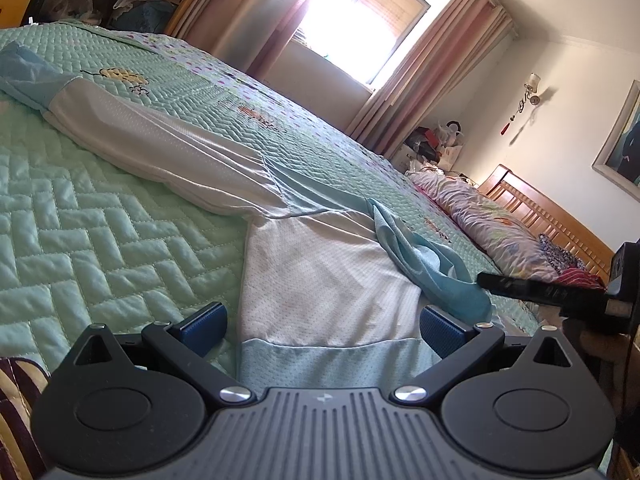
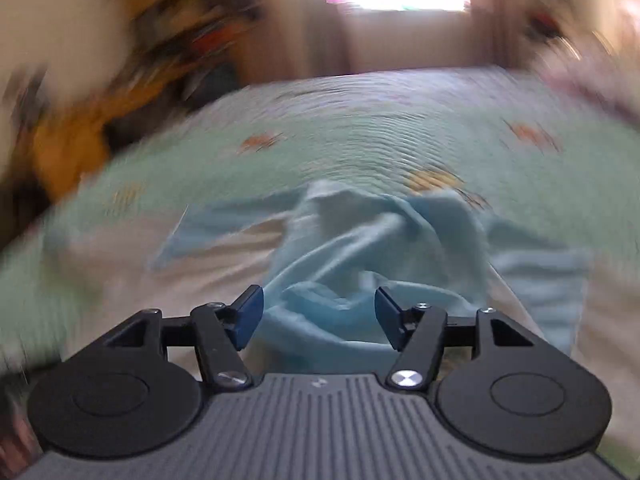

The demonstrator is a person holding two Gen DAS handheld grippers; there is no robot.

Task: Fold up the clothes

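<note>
One garment point(image 1: 320, 264), thin, limp and light (white with blue trim), is spread on the bed point(image 1: 100, 232); both tools, left tool point(image 1: 324, 320) and right tool point(image 2: 318, 312), are held open, empty. Its hem is best pinched.

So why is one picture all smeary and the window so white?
Right wrist view: the bed cover and the crumpled blue cloth are streaked with motion blur, while the gripper itself looks sharp. Left wrist view: sharp, but the window glares white, and the fisheye lens bends the bed.
</note>
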